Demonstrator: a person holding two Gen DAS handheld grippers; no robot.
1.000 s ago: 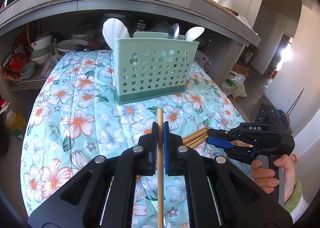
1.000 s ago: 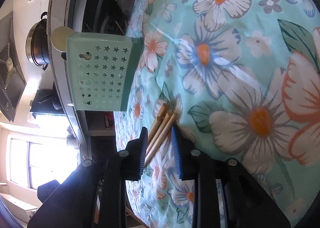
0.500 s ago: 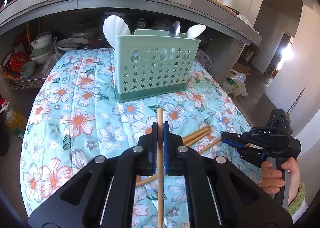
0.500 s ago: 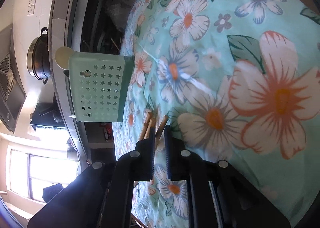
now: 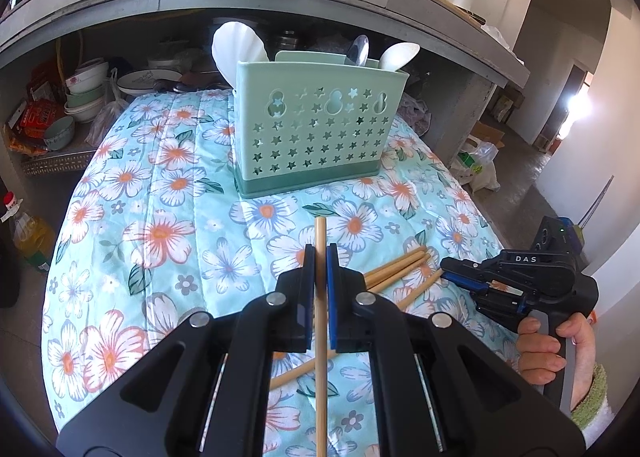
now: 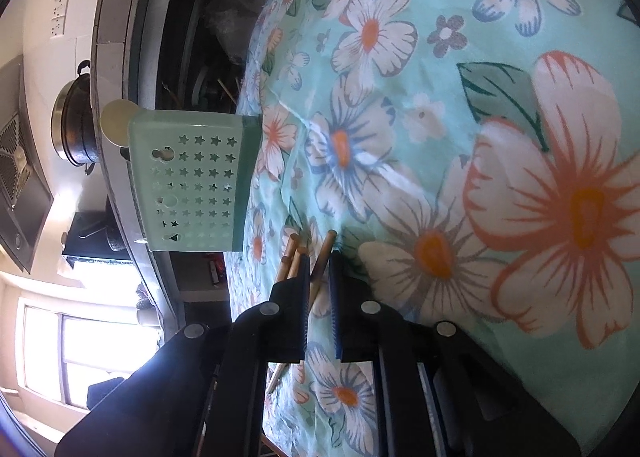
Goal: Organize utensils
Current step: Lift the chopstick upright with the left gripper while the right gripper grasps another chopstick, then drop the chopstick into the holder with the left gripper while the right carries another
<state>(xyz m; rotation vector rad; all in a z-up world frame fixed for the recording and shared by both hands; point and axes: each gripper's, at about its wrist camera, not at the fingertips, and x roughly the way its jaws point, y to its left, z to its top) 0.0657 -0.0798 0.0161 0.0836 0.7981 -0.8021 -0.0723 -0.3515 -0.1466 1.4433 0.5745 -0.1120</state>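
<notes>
Held chopstick [image 5: 321,337]: clamped upright between left gripper [image 5: 320,257] fingers, tip toward the caddy.
Loose chopsticks [image 5: 394,267]: lying on floral cloth [image 5: 168,193], near right.
Right gripper [image 6: 319,257]: fingers closed on one chopstick [image 6: 322,259] of that pile.
Green caddy [image 5: 316,129]: far centre of the table, spoons inside.

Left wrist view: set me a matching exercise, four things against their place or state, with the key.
Things:
1. left gripper
2. right gripper
3. green caddy
4. loose chopsticks

Places or states:
A. upright on the floral cloth, spoons inside
B. lying on the cloth
C. shut on a single chopstick
D. closed on one chopstick at the bundle's edge

Pairs: 1-C, 2-D, 3-A, 4-B
</notes>
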